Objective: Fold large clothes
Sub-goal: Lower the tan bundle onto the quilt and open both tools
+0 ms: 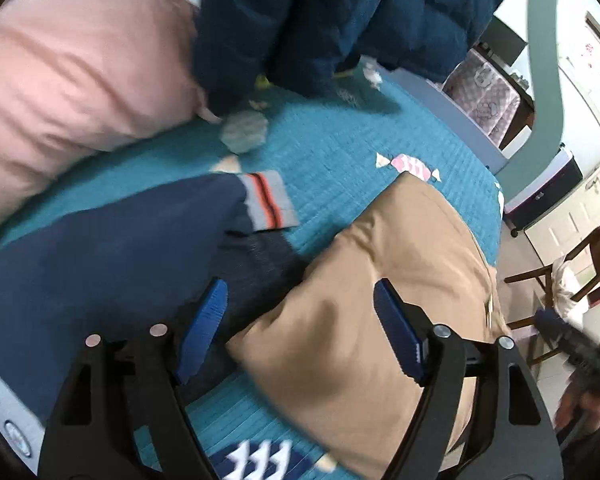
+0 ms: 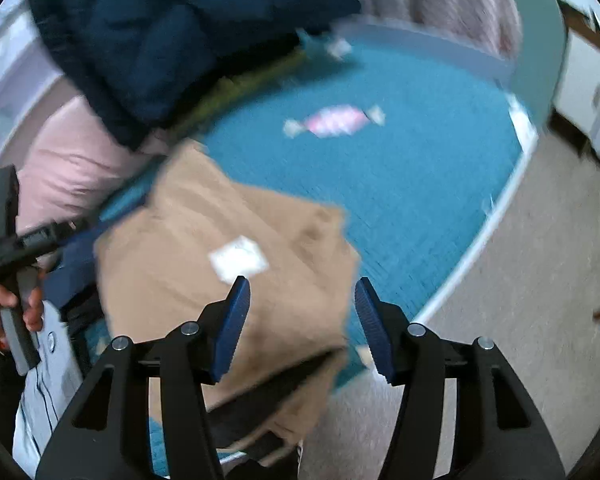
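Blue ribbed pads of the left tool [image 1: 300, 324] stand wide apart and grip nothing; between them lies the edge of the tan garment [image 1: 400, 280], folded into a thick pad on the teal bedspread [image 1: 340, 152], at the bed's near edge towards its right-hand corner. Touching its left side is a navy garment [image 1: 112, 248] with a grey cuff striped orange and black. A white label [image 2: 239, 258] sits on the tan cloth, its writing too blurred to read. Both of the right tool's [image 2: 300, 320] pads are likewise spread wide and empty, above the tan garment's near edge. A dark blue puffer jacket [image 1: 300, 20] and a pink pillow [image 1: 80, 64] lie at the bed's far side. Candy shapes [image 1: 408, 165] are printed on the bedspread.
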A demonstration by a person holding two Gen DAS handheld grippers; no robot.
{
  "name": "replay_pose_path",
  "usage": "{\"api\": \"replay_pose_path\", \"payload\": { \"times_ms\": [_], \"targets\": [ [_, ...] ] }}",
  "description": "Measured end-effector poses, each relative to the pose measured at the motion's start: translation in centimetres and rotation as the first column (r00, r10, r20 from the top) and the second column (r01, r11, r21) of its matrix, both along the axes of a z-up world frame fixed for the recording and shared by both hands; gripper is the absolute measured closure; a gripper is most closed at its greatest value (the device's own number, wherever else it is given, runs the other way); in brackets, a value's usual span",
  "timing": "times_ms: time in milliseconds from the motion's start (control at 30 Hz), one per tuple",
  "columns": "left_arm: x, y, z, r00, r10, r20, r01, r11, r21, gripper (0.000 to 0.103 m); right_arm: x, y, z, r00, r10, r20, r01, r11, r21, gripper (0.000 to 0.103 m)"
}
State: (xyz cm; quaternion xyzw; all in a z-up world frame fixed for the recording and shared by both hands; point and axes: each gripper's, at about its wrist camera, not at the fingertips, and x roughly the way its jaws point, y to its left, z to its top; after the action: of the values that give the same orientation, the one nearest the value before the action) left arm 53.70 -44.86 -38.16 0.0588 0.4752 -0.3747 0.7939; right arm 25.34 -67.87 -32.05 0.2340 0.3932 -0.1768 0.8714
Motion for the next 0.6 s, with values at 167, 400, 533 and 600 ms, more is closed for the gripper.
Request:
{"api": "replay_pose_path", "payload": {
  "times_ms": [167, 400, 533, 600],
  "targets": [
    [-3.7, 5.9, 0.7, 0.997, 0.045, 0.064, -0.048, 0.998, 0.034, 0.021, 4.7, 5.5, -0.1, 0.973, 0.23, 0.035, -0.231, 0.972, 0.032, 0.073],
    [-7.3, 12.9, -0.2, 0.991, 0.129, 0.023, -0.13, 0.991, 0.044, 0.02, 9.7, 8.0, -7.9, 0.96, 0.231, -0.16, -0.226, 0.973, 0.049, 0.079],
    [-9.1, 15.6, -0.3, 0.985, 0.168, 0.027, -0.169, 0.985, 0.043, 0.02, 9.8, 8.1, -7.9, 0.958, 0.21, -0.195, -0.207, 0.978, 0.036, 0.08],
    [-10.2, 16.5, 0.0, 0.984, 0.176, 0.034, -0.177, 0.984, 0.033, 0.02, 9.8, 8.5, -7.3, 0.96, 0.202, -0.196, -0.203, 0.979, 0.017, 0.079]
  ]
}}
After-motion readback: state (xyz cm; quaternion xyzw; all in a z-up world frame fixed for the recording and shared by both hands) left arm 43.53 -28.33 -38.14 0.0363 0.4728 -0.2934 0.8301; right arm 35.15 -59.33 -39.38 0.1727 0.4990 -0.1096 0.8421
